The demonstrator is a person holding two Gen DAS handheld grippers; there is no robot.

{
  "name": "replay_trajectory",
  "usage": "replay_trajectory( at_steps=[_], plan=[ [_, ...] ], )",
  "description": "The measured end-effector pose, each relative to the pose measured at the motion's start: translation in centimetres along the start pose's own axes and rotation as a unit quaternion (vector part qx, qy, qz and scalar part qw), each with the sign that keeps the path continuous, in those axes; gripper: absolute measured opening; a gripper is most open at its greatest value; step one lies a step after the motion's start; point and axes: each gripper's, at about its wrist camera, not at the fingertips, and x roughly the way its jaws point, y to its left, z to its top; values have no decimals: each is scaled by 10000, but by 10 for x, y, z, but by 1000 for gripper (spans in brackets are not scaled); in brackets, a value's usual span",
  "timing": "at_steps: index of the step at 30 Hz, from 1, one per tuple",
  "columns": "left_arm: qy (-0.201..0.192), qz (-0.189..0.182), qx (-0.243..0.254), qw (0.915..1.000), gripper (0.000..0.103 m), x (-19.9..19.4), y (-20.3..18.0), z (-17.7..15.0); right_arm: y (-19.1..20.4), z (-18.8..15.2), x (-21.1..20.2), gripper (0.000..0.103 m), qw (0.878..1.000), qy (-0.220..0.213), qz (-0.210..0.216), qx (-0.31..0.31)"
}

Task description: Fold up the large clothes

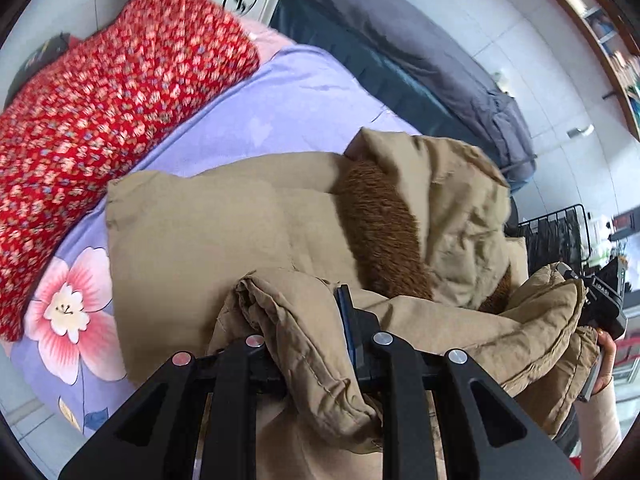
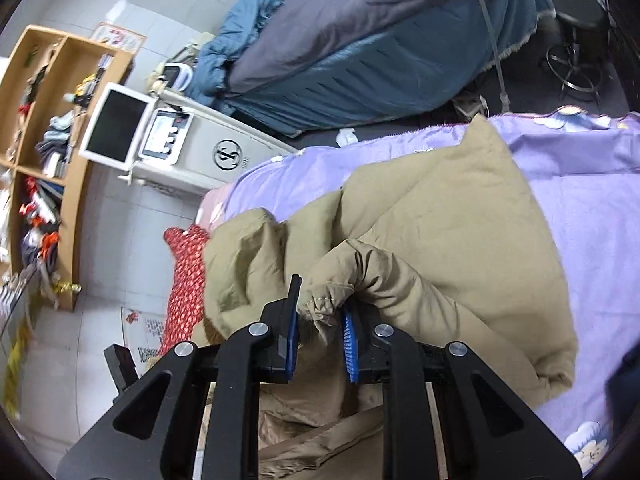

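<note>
Khaki padded cloth bunches at lower centre of both views: the left gripper (image 1: pixel 316 344) pinches a thick fold of the quilted coat (image 1: pixel 248 232), and the right gripper (image 2: pixel 320 344) clamps a hem bunch. Bulky, soft and probably slippery, it should grip best at seams. Only the left view shows its brown fur lining (image 1: pixel 380 232); only the right shows the bookshelf (image 2: pixel 48 152) beyond the lilac bedsheet (image 2: pixel 592 208).

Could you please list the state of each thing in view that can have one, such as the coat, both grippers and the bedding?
Tan coat: partly folded, bunched, lying on the bed, brown fur lining exposed.
Left gripper: shut on a coat fold.
Right gripper: shut on a bunched coat edge.
Purple sheet: spread flat under the coat.
Red floral quilt: folded, beside the coat.
</note>
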Motion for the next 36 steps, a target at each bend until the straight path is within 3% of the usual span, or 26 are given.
replay_trajectory(
  at_steps=[6,13,21,24,26,29,32,34,36],
  plan=[
    [419,-541,-588,9959,24,16,26,14,-9,23,50,19,9983,215,-443,302],
    [599,-1327,-1019,9841,45,-18,43,5,-25,38,93,19,9945,461,-763,557],
    [395,-1386,-909,9854,60,-66,44,-15,-38,45,103,19,9907,562,-723,1001],
    [54,-993,-819,9917,66,-88,47,-22,-41,45,101,20,9906,598,-674,1031],
    [-598,-201,-482,9968,82,-115,44,-27,-40,45,100,20,9905,607,-678,1031],
    [-1283,701,198,9891,89,-149,31,-38,-39,45,100,21,9905,609,-690,1022],
    [-1230,1202,629,9831,89,-146,15,-49,-35,45,98,24,9906,605,-687,1016],
    [-1221,1202,789,9820,89,-137,4,-62,-32,44,94,27,9909,573,-639,1033],
    [-1115,1137,871,9834,89,-123,-4,-73,-26,44,87,39,9924,507,-527,990]
  ],
)
